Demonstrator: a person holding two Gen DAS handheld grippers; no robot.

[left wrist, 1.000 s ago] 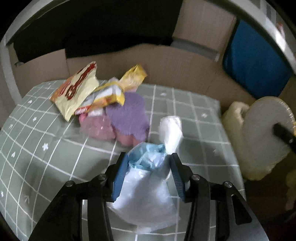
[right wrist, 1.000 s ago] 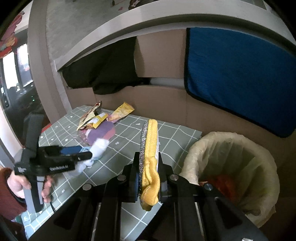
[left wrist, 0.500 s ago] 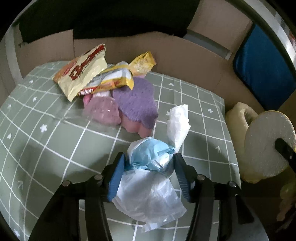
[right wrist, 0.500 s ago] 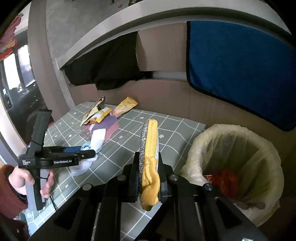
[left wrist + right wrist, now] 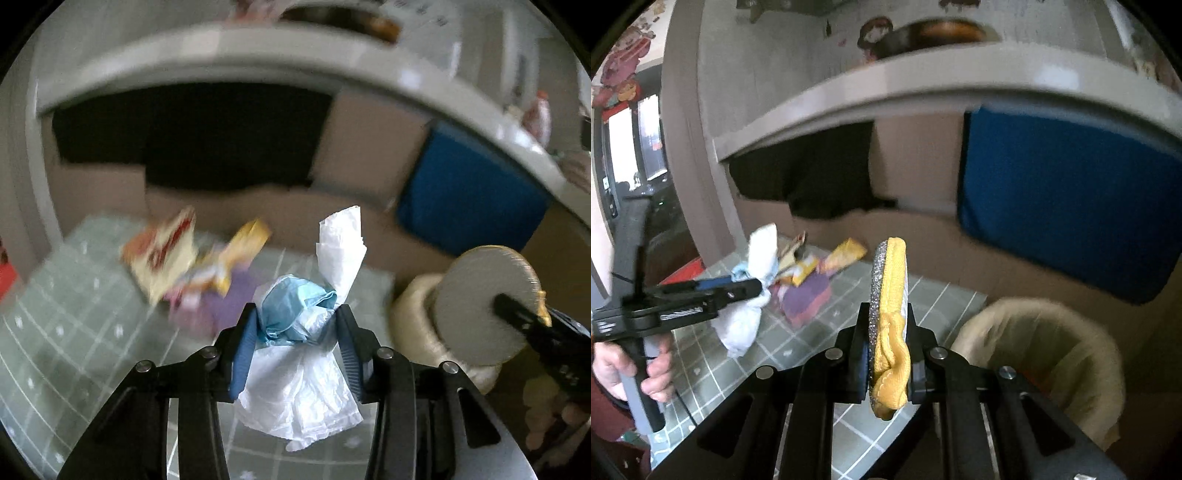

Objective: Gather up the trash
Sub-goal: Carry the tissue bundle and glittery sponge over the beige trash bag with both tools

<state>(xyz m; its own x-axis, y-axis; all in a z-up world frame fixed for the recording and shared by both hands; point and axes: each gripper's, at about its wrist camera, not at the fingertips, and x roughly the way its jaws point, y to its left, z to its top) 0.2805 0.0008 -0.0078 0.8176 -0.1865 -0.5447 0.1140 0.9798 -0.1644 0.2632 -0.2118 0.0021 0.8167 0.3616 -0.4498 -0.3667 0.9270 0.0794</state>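
Note:
My left gripper (image 5: 295, 332) is shut on a crumpled white and blue plastic bag (image 5: 299, 317) and holds it above the green checked table (image 5: 74, 332). In the right wrist view the left gripper (image 5: 759, 286) shows at the left with the bag (image 5: 742, 321) hanging from it. My right gripper (image 5: 888, 332) is shut on a flat round yellow and silver scouring pad (image 5: 890, 317), held on edge beside the lined trash bin (image 5: 1041, 354). The pad (image 5: 480, 306) also shows in the left wrist view in front of the bin (image 5: 413, 321).
Snack wrappers (image 5: 173, 254) and a purple and pink sponge (image 5: 218, 310) lie at the back of the table. Cardboard walls (image 5: 923, 236), a blue cloth (image 5: 1067, 199) and a dark cloth stand behind. A grey shelf runs overhead.
My left gripper has lifted the bag off the table and tilted upward. The right gripper with the pad has risen and tilted up a little; the view is blurred by motion.

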